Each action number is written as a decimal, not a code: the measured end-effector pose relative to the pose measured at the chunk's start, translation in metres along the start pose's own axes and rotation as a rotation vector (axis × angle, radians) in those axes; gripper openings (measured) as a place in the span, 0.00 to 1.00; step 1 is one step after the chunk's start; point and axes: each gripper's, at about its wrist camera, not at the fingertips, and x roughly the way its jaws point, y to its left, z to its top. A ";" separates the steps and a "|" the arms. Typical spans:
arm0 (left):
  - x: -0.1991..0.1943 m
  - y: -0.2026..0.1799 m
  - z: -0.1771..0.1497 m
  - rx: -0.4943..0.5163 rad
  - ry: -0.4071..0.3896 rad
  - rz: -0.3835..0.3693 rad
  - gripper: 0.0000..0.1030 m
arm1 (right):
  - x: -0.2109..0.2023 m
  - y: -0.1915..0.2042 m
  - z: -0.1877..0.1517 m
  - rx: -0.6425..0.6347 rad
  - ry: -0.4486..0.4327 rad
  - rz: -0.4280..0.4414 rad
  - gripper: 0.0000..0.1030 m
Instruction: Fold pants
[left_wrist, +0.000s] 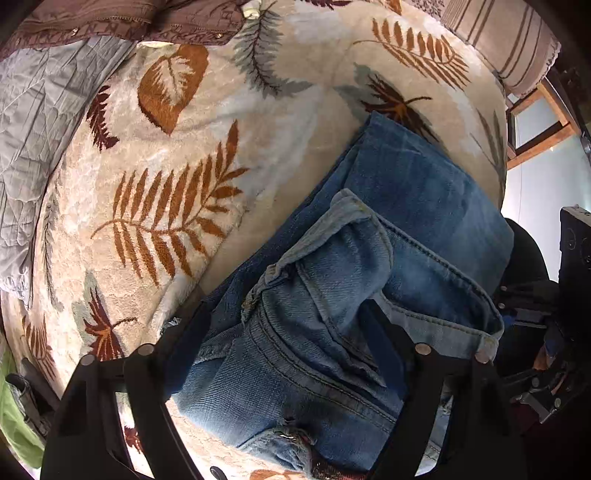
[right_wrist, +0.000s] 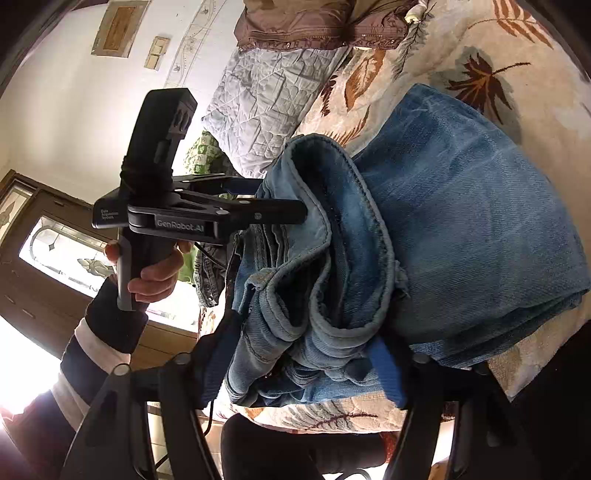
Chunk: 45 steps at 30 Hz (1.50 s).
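Left wrist view showed one pair of jeans (left_wrist: 369, 280), folded into a thick bundle at the lower right of the frame on the leaf-patterned blanket (left_wrist: 166, 206). You held your left gripper (left_wrist: 284, 306) open above it, jaws straddling the waistband without pressing, probably to flatten the fold. Your right gripper (right_wrist: 295, 350) bracketed the bundle's edge; whether it pinched, I cannot tell.

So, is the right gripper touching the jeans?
Touching. The right wrist view shows the right gripper straddling the folded jeans, with its blue pads pressed against the denim on both sides.
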 end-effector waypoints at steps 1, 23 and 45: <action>-0.004 0.000 -0.005 -0.010 -0.027 -0.038 0.53 | 0.000 0.000 0.001 -0.004 0.000 -0.020 0.42; -0.002 -0.082 0.071 -0.113 -0.128 0.146 0.57 | -0.091 -0.071 0.026 0.185 -0.128 -0.090 0.36; -0.013 0.029 -0.095 -1.008 -0.309 -0.191 0.78 | -0.010 0.022 0.131 -0.351 -0.014 -0.256 0.10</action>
